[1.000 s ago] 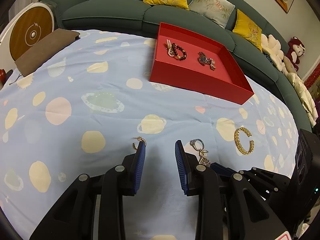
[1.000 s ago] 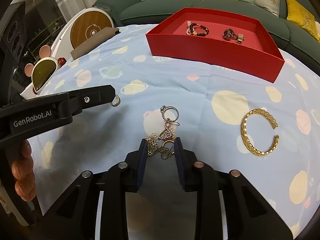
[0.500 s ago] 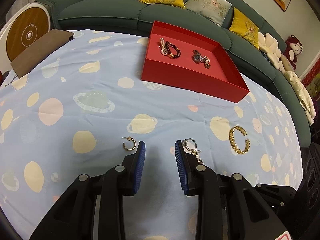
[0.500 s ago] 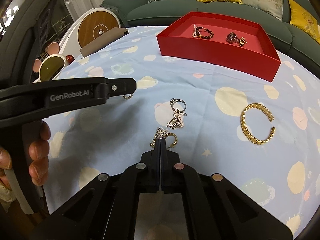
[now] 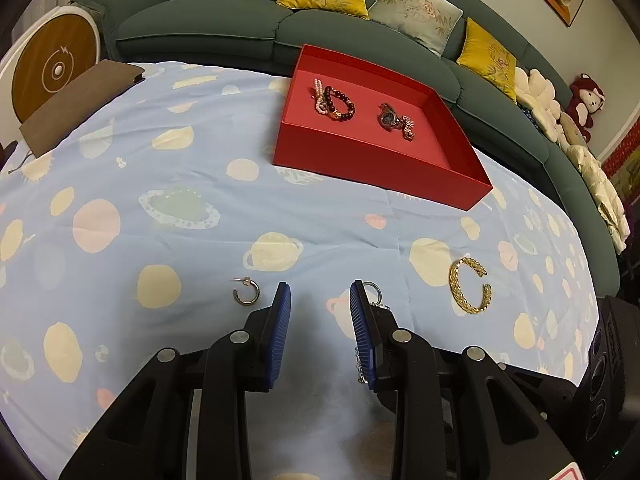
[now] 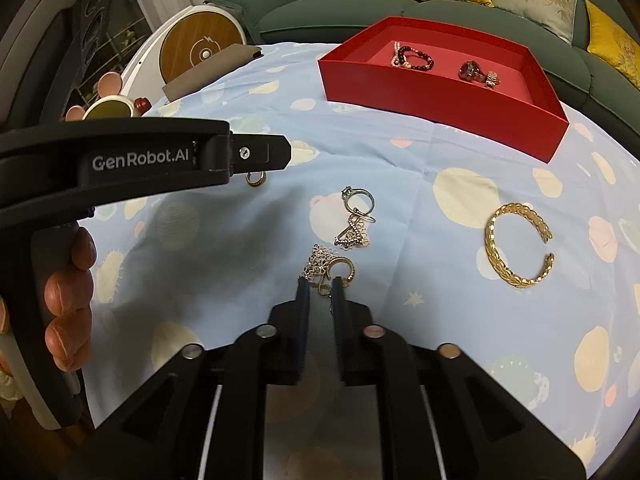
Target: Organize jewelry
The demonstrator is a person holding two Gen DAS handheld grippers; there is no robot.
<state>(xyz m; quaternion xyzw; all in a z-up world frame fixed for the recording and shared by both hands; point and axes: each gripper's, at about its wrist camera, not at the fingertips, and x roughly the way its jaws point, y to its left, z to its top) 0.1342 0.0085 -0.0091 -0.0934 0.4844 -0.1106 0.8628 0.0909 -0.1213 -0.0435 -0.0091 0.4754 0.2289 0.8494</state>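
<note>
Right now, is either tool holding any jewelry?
No. The left tool is open and empty. The right tool is opening around the gold earring cluster, not gripping it.

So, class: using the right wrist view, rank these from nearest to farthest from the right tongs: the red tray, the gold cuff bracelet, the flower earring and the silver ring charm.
1. Flower earring, at the tips of the right tongs, whose jaws are opening.
2. Silver ring charm, just beyond it.
3. Gold cuff bracelet, off to the right.
4. Red tray, at the far edge.
</note>
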